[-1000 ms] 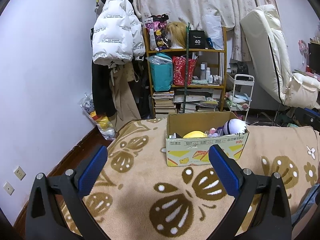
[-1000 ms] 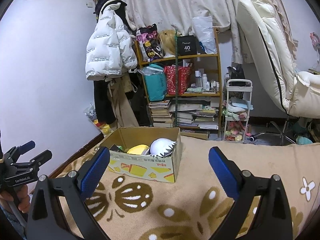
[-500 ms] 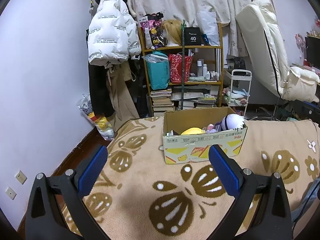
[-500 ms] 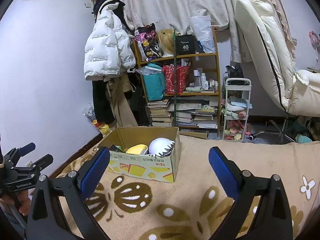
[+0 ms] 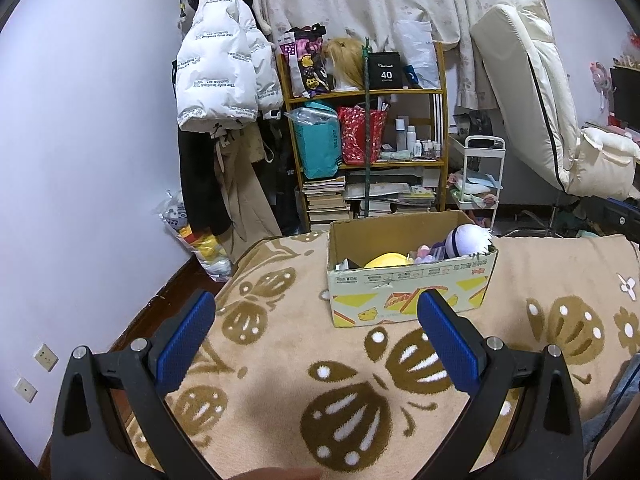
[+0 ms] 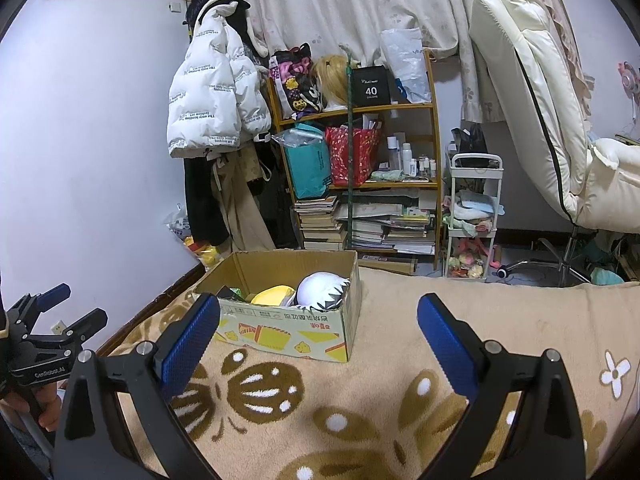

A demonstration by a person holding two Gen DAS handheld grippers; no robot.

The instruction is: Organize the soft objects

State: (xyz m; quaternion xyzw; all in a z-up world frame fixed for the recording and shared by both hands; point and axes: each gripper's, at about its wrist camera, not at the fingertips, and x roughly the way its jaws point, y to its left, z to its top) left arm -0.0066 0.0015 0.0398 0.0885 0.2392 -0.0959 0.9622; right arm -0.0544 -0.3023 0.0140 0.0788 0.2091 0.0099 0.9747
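Observation:
A cardboard box [image 5: 408,288] stands on the beige patterned blanket [image 5: 280,344]; it also shows in the right wrist view [image 6: 288,332]. Inside lie a yellow plush [image 5: 386,260], a white and purple round plush [image 5: 468,240] and small pastel items. In the right wrist view the yellow plush [image 6: 274,295] and white plush [image 6: 322,288] show too. My left gripper [image 5: 316,334] is open and empty, short of the box. My right gripper [image 6: 318,336] is open and empty, near the box's front right. The left gripper also shows at the far left of the right wrist view [image 6: 52,320].
A wooden shelf [image 5: 368,140] with bags, books and bottles stands behind the bed. A white puffer jacket [image 5: 218,76] hangs at the left. A white trolley [image 6: 472,216] and a cream chair [image 6: 536,100] stand at the right.
Both views have shifted slightly; the box sits a little farther and more to the right in the left view. Both grippers stay open and empty.

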